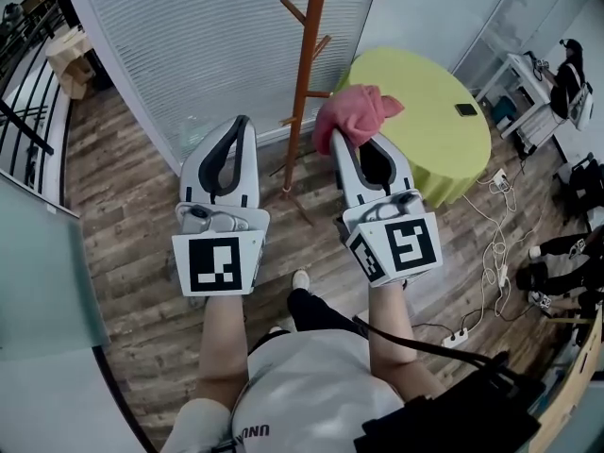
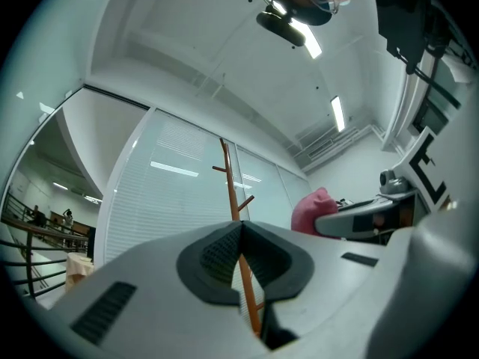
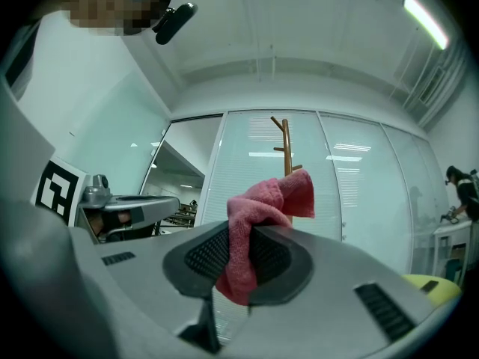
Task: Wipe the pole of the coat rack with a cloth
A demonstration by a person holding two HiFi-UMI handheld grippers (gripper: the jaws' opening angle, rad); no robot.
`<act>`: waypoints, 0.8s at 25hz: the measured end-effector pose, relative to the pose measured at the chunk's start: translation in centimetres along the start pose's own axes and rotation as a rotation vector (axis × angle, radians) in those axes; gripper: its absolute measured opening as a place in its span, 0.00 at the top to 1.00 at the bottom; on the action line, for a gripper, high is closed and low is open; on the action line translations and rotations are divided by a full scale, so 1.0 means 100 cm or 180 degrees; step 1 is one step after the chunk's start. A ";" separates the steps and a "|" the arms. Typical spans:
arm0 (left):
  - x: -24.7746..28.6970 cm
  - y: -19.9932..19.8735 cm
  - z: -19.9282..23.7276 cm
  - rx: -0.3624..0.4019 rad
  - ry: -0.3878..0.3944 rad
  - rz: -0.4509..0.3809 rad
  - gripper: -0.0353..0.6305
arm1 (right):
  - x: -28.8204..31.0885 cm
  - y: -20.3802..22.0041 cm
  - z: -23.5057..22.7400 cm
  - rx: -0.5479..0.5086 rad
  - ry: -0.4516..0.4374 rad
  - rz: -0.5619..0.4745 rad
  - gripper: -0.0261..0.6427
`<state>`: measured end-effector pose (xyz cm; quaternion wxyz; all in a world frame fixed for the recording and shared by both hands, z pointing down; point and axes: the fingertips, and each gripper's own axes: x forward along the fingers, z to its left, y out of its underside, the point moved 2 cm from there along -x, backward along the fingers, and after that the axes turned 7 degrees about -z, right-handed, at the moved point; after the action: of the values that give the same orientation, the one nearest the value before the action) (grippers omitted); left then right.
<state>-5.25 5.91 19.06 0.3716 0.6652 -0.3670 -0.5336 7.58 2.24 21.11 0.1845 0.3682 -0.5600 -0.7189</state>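
Observation:
The orange-brown wooden coat rack [image 1: 304, 74] stands before the frosted glass wall, its pole [image 2: 231, 193] rising with short pegs; in the right gripper view its top [image 3: 285, 144] shows behind the cloth. My right gripper [image 1: 342, 132] is shut on a pink cloth [image 1: 354, 111], which bunches out above the jaws [image 3: 258, 215], just right of the pole and apart from it. My left gripper [image 1: 240, 123] is shut with nothing in it, to the left of the pole [image 2: 238, 230].
A round table with a yellow-green cover [image 1: 429, 121] stands behind the rack with a phone [image 1: 465, 109] on it. Cables and a power strip [image 1: 458, 336] lie on the wooden floor at right. A railing [image 1: 28, 111] runs at far left. A person [image 1: 569, 74] is at far right.

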 end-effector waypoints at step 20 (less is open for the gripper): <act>0.087 0.043 0.011 0.0090 -0.0131 -0.0116 0.93 | 0.085 0.013 -0.074 -0.0014 -0.0244 -0.0199 0.86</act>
<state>-5.36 -3.88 18.86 0.3447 0.6659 -0.3698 -0.5486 7.19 -8.86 18.80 0.1412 0.3572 -0.5533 -0.7391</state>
